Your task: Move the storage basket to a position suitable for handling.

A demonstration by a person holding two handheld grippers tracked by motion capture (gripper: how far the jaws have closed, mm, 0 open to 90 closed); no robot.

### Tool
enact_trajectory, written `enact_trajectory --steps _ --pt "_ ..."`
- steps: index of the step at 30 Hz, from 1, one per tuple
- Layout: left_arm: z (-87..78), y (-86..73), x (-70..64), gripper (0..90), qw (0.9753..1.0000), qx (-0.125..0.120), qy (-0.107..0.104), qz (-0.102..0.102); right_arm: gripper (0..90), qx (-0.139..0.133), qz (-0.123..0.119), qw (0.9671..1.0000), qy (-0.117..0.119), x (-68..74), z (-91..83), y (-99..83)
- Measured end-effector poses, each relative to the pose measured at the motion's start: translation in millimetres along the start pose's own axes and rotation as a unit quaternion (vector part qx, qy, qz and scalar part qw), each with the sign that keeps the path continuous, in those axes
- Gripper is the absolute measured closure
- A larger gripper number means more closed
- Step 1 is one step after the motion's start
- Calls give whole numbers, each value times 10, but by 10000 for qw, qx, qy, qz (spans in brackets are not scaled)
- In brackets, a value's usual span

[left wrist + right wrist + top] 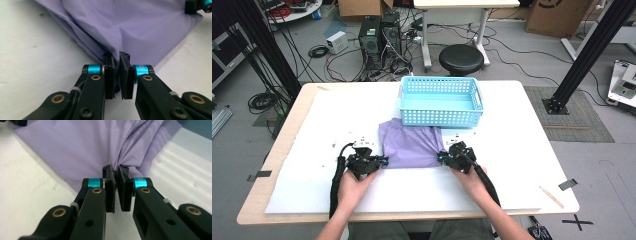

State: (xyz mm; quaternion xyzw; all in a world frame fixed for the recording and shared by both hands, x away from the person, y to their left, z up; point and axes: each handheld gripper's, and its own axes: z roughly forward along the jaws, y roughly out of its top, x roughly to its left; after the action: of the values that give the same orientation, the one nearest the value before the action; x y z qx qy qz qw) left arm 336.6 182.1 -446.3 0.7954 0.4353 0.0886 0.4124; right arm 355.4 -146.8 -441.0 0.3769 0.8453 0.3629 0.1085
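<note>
got my left gripper (382, 161) pinched on the cloth (412, 146) corner, right gripper (441, 157) fingers clamped on the other, basket (441, 116) just behind

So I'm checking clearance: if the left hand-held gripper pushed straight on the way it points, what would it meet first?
More of the purple cloth it already pinches; beyond that, probably the right hand-held gripper at the far corner.

Beyond the purple cloth (412, 145) we meet the blue basket (441, 101), touching its far edge and blocking forward travel. White table (522, 165) lies open to both sides and nearer us.
</note>
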Motion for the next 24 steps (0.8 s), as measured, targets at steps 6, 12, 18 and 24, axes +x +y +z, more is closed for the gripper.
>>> enact_trajectory --steps 6,12,18,24 --pt "90 27 -149 837 9997 61 -188 139 860 47 16 9999 -109 -91 -136 -104" --pt "184 53 -314 838 9988 108 -402 264 860 71 126 9998 -125 -184 -281 -266" --pt "270 71 -500 838 9969 185 -645 406 860 45 185 9996 -187 -249 -469 -449" --pt "335 76 -679 838 9944 260 -854 573 860 38 265 9994 -196 -280 -660 -649"
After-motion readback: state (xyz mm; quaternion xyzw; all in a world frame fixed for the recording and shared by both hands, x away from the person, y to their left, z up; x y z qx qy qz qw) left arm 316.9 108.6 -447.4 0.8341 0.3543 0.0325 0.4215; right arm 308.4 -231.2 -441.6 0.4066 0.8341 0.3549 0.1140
